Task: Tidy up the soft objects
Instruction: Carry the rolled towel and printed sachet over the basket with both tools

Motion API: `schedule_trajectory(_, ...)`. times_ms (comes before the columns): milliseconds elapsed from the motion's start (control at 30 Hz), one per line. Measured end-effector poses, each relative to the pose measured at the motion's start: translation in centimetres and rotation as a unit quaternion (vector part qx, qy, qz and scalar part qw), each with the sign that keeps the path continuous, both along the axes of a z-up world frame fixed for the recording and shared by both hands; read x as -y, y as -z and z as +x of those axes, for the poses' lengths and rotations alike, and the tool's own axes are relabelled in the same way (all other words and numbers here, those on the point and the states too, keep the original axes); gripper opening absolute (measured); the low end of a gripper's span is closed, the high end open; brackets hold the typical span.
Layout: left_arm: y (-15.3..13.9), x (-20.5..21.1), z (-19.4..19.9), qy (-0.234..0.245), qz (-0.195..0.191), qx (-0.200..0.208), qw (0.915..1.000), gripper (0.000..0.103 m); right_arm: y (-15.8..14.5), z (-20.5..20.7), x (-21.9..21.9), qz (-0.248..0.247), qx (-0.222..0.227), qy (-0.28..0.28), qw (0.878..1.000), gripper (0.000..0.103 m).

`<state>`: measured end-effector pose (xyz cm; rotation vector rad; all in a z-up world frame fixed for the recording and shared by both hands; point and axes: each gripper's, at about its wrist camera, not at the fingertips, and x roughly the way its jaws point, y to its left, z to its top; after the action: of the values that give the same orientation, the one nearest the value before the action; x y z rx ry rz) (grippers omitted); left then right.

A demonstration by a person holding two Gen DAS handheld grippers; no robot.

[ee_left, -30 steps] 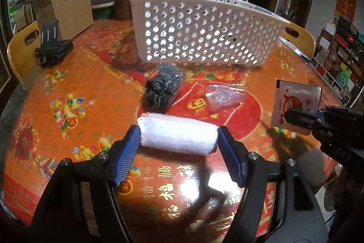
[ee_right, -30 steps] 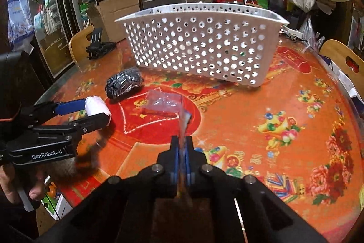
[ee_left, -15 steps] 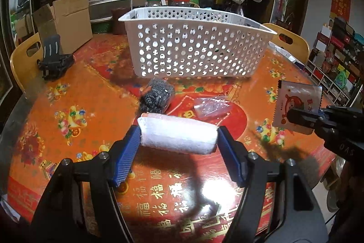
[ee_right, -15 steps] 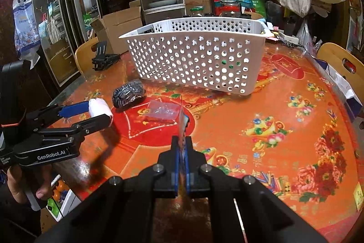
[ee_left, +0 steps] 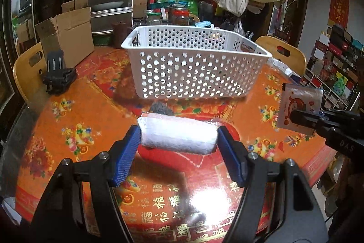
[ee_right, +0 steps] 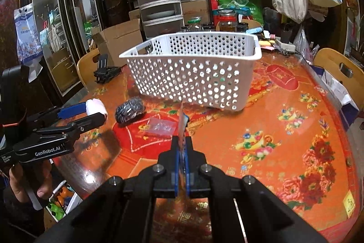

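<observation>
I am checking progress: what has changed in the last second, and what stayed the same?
Both tools rose above the table: the basket now shows its inside. The left tool still clamps the white roll, the right tool the packet. Nothing was released.

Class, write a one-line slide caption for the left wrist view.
Left gripper holds a white rolled towel before a white basket.

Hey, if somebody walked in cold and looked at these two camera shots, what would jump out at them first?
Probably the white perforated basket standing mid-table on the bright orange-red tablecloth. Next, the rolled white towel clamped end to end in the left gripper above the table, and the flat cartoon-printed packet pinched in the right gripper, off to the right.
</observation>
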<state>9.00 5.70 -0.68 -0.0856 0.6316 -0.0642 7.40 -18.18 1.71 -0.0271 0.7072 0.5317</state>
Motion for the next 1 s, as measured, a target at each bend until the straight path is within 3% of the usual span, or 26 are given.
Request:
schedule_trajectory(533, -6.6, -1.2, 3.2, 0.009, -0.006, 0.03, 0.9995, 0.067, -5.5, 3.0, 1.0, 0.017, 0.027, 0.006, 0.999, 0.003)
schedule_trajectory(1000, -14.6, -1.2, 11.2, 0.02, -0.016, 0.027, 0.9993, 0.067, -10.5, 9.3, -1.4, -0.002, 0.034, -0.003, 0.999, 0.003)
